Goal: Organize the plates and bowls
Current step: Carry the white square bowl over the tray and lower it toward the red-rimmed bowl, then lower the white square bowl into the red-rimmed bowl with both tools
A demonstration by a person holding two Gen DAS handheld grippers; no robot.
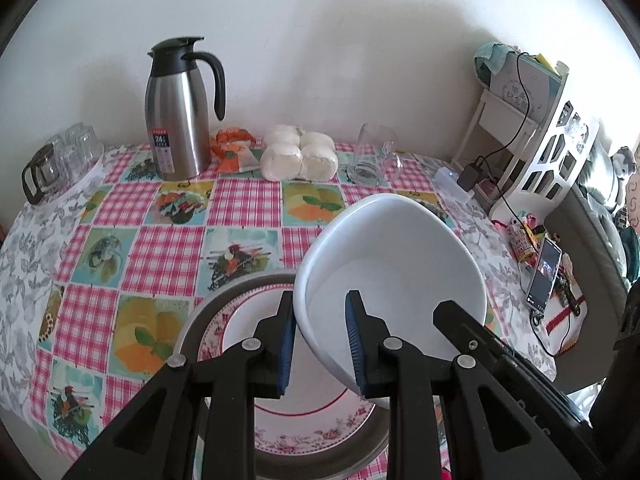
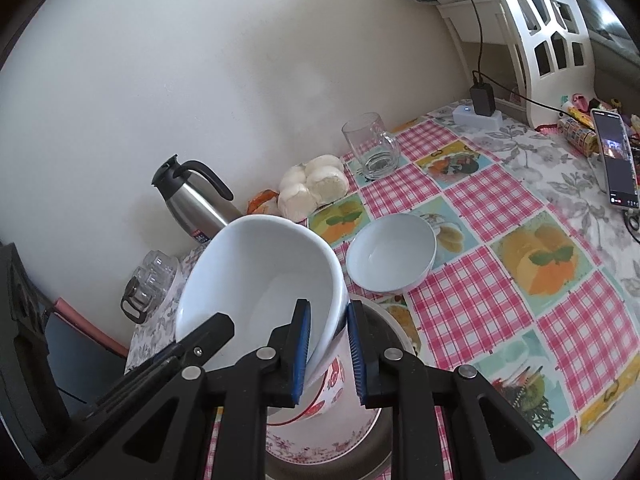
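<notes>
A large white bowl (image 1: 392, 264) hangs tilted over a floral-rimmed plate (image 1: 304, 420), which lies on a wider grey plate (image 1: 192, 328). My left gripper (image 1: 320, 296) is shut on the bowl's near-left rim, one blue pad inside and one outside. My right gripper (image 2: 328, 304) is shut on the opposite rim of the same bowl (image 2: 256, 280), the wall caught between its pads. One of its black fingers (image 1: 460, 320) shows inside the bowl in the left wrist view. A smaller white bowl (image 2: 390, 258) stands upright on the checked tablecloth, just beyond the plates (image 2: 320, 448).
Along the wall stand a steel thermos jug (image 1: 180, 120), a bag of white buns (image 1: 300, 156), a glass mug (image 1: 372, 156) and upturned glasses (image 1: 76, 152). At the right are a white shelf (image 1: 540, 140), a charger cable and a propped phone (image 1: 544, 276).
</notes>
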